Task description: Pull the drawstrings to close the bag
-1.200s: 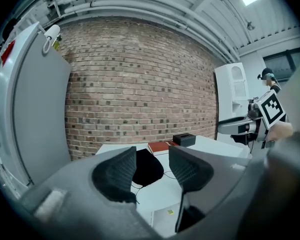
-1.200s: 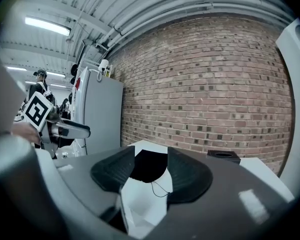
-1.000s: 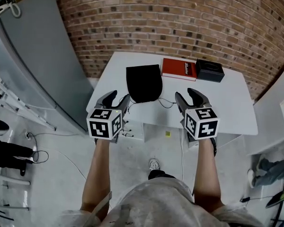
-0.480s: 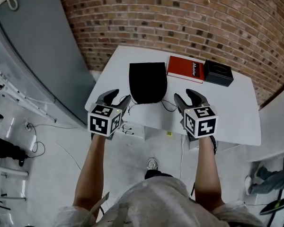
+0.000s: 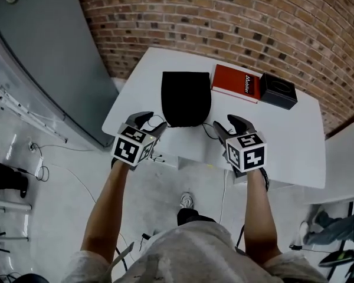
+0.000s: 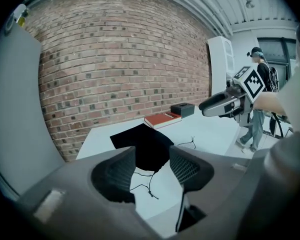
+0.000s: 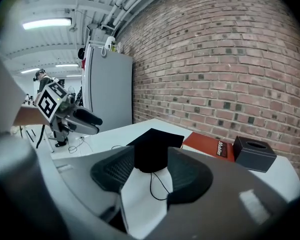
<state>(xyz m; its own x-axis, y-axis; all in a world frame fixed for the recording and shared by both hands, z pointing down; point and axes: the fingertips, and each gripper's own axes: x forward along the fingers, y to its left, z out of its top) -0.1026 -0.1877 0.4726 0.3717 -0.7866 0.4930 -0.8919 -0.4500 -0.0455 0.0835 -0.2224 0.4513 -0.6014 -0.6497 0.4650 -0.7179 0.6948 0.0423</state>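
Observation:
A black drawstring bag (image 5: 186, 97) lies flat on the white table (image 5: 283, 140), its mouth toward me. Thin black drawstrings trail from the mouth: one (image 6: 149, 184) to the left, one (image 7: 157, 184) to the right. My left gripper (image 5: 150, 123) hovers open at the table's front edge, just left of the bag's mouth. The right gripper (image 5: 227, 125) is open too, just right of the mouth. Neither holds anything. In the left gripper view the bag (image 6: 145, 144) shows between the jaws; in the right gripper view the bag (image 7: 154, 148) sits ahead of the jaws.
A red book (image 5: 236, 82) and a black box (image 5: 278, 91) lie at the table's back right, near a brick wall (image 5: 236, 22). A grey cabinet (image 5: 41, 58) stands to the left. Cables (image 5: 44, 173) run on the floor. A person (image 6: 262, 89) stands beyond the table's right side.
Both grippers have moved forward toward the bag's mouth and closer to the table edge. The bag lies as before, and the jaws stay open.

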